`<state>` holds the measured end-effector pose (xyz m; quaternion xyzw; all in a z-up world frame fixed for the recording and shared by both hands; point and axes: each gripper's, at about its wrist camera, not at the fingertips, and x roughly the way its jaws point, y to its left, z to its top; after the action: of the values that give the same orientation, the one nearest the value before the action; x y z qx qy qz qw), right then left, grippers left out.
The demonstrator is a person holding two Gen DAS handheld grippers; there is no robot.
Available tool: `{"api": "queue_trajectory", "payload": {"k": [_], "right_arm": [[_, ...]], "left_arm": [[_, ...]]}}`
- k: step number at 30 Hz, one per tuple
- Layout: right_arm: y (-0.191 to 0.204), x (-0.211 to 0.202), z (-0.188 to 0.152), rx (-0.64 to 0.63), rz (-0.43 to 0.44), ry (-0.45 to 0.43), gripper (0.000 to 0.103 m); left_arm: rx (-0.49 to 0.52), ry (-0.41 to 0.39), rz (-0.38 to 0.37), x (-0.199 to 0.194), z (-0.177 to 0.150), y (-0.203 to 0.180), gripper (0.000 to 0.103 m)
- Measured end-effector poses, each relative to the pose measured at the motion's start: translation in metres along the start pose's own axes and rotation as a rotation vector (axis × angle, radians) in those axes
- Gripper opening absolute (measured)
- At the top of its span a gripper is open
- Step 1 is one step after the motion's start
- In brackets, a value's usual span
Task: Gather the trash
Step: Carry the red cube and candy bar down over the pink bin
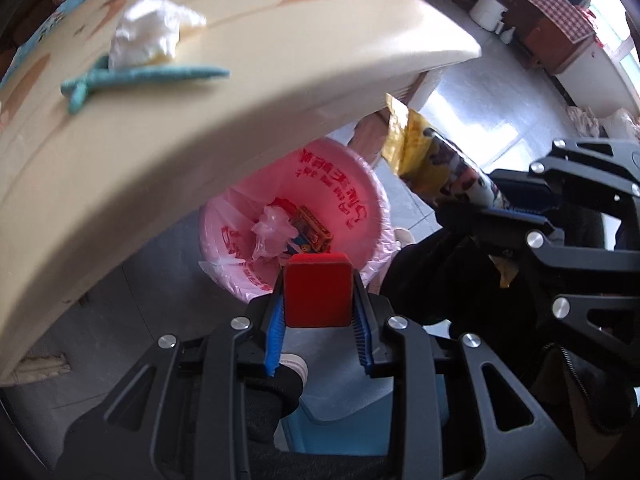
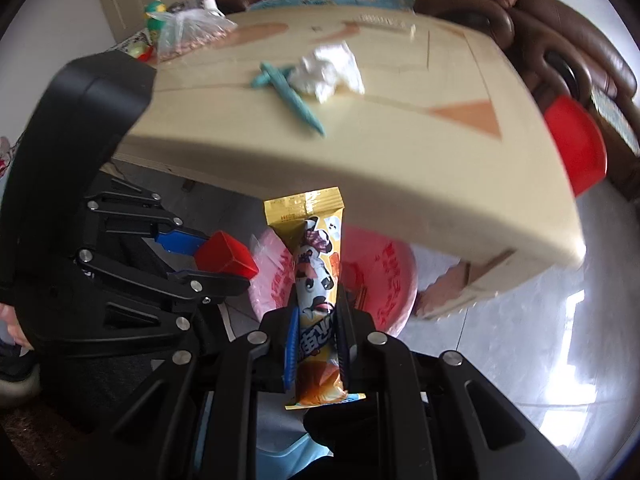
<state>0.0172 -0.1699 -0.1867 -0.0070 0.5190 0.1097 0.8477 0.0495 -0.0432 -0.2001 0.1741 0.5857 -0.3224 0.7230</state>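
My left gripper (image 1: 318,294) is shut on a small red box (image 1: 318,294), just above the near rim of a bin lined with a pink bag (image 1: 352,184). Inside the bin lie a crumpled clear wrapper (image 1: 272,232) and a red-and-yellow carton (image 1: 312,232). My right gripper (image 2: 318,320) is shut on a yellow snack wrapper (image 2: 316,264) that stands upright over the pink-lined bin (image 2: 384,276). From the right wrist view, the left gripper (image 2: 224,264) with the red box (image 2: 226,258) is to the left. The right gripper (image 1: 516,204) holds the snack wrapper (image 1: 432,160).
A cream table (image 1: 240,120) overhangs the bin; on it lie a crumpled white tissue (image 2: 328,70), a teal clip (image 2: 292,96) and a clear bag of food (image 2: 188,32). A red stool (image 2: 576,144) and brown sofa (image 2: 560,32) stand beyond. The floor is grey tile (image 2: 520,360).
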Motion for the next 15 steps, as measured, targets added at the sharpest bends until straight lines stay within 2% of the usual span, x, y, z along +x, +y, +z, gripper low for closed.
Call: {"api": "queue_trajectory", "payload": {"k": [7,15], "right_arm": [[-0.023,0.055,-0.008,0.135,0.052,0.051,0.016],[-0.044,0.11,-0.016,0.207,0.069,0.096,0.016]], "left_arm": [[-0.102,0.039,-0.073,0.048,-0.006,0.017,0.029],[-0.282,0.009,-0.126,0.09,-0.01,0.036,0.029]]}}
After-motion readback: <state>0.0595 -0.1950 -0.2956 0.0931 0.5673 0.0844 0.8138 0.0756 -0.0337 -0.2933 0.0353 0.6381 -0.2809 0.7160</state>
